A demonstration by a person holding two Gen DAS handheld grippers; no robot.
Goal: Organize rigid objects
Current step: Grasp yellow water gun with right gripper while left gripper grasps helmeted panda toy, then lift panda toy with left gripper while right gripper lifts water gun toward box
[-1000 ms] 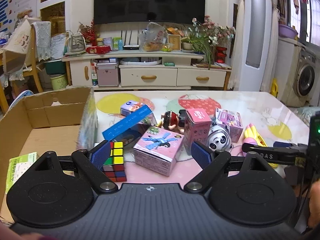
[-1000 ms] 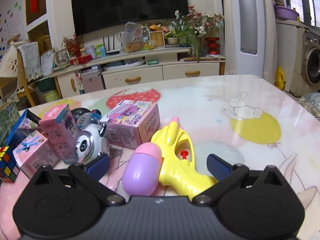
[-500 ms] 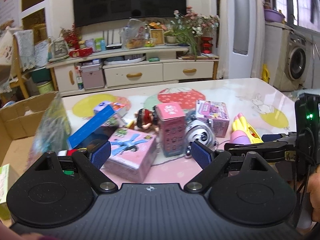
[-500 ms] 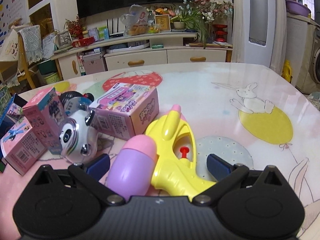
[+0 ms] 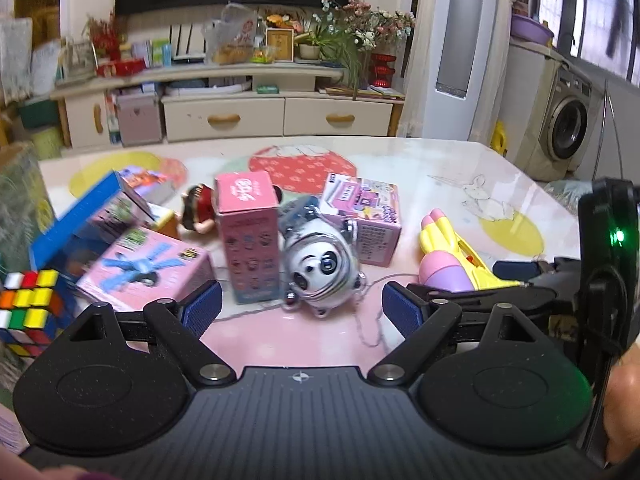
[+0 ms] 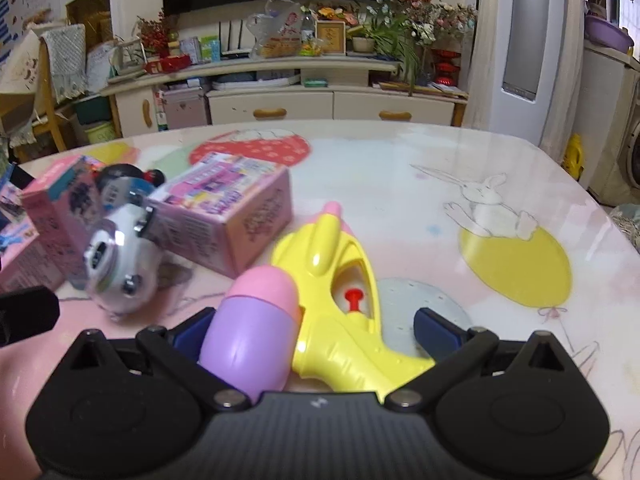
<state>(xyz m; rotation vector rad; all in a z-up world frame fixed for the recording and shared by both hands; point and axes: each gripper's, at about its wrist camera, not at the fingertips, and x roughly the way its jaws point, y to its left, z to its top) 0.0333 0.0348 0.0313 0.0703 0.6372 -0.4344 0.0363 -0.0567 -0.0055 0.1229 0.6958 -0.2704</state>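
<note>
The right gripper (image 6: 316,330) had its fingers spread wide around the yellow water gun (image 6: 344,320) lying on the counter (image 6: 400,184), pads apart from it. The left gripper (image 5: 302,310) gaped wide, empty, before the panda toy (image 5: 320,268) (beside pink boxes).

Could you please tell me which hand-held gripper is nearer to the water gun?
Right. The right hand-held gripper straddles the water gun, fingers open on either side; the left hand-held gripper faces the panda, left of it.
</note>
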